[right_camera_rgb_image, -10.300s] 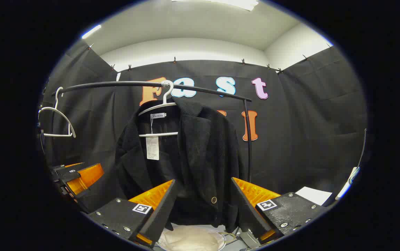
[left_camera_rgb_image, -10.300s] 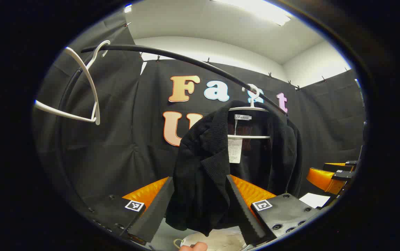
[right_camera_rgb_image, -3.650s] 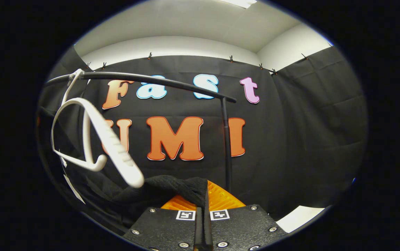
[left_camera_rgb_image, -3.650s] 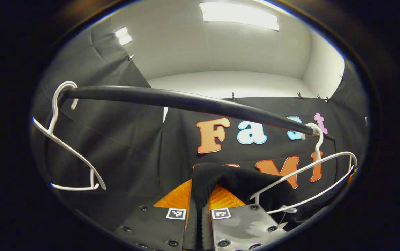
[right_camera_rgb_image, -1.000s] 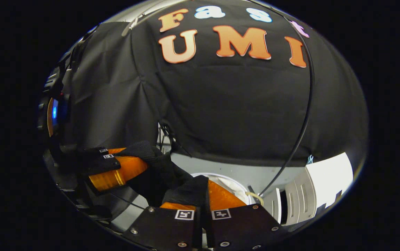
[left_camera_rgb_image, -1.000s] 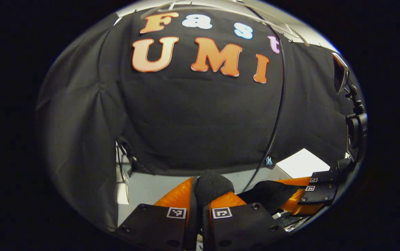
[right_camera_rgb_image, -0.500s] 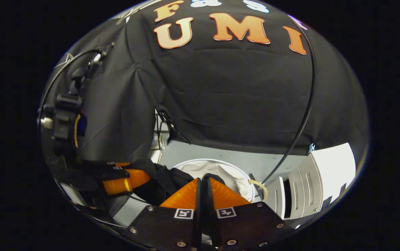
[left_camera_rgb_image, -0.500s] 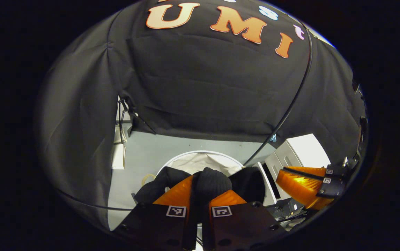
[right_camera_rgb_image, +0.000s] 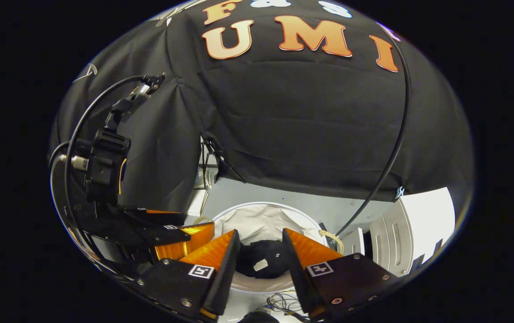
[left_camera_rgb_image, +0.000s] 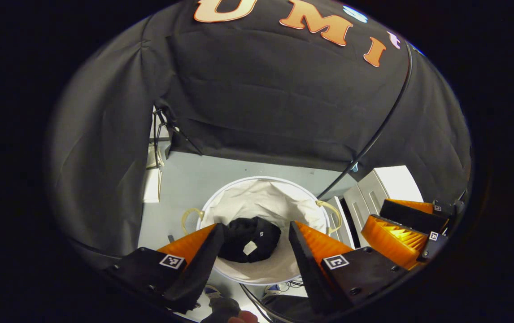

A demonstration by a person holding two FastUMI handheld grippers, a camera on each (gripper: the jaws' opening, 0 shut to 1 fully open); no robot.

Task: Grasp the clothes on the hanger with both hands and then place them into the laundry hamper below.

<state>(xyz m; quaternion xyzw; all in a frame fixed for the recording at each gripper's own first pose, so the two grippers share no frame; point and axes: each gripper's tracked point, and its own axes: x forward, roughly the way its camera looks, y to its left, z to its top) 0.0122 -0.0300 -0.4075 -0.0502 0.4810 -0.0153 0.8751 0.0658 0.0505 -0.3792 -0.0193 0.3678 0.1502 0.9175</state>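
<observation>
Grey floor [left_camera_rgb_image: 221,175] at frame centre carries the hamper [left_camera_rgb_image: 221,199]; clothes [left_camera_rgb_image: 248,233] lie inside, straight below both released hand-held grippers [left_camera_rgb_image: 252,251] [right_camera_rgb_image: 259,260].

No legible text, brand or number appears. The small white tag [left_camera_rgb_image: 250,247] on the crumpled black garment [left_camera_rgb_image: 248,239] is too small to read; square black-and-white markers [left_camera_rgb_image: 171,261] on the gripper bodies carry patterns only.
</observation>
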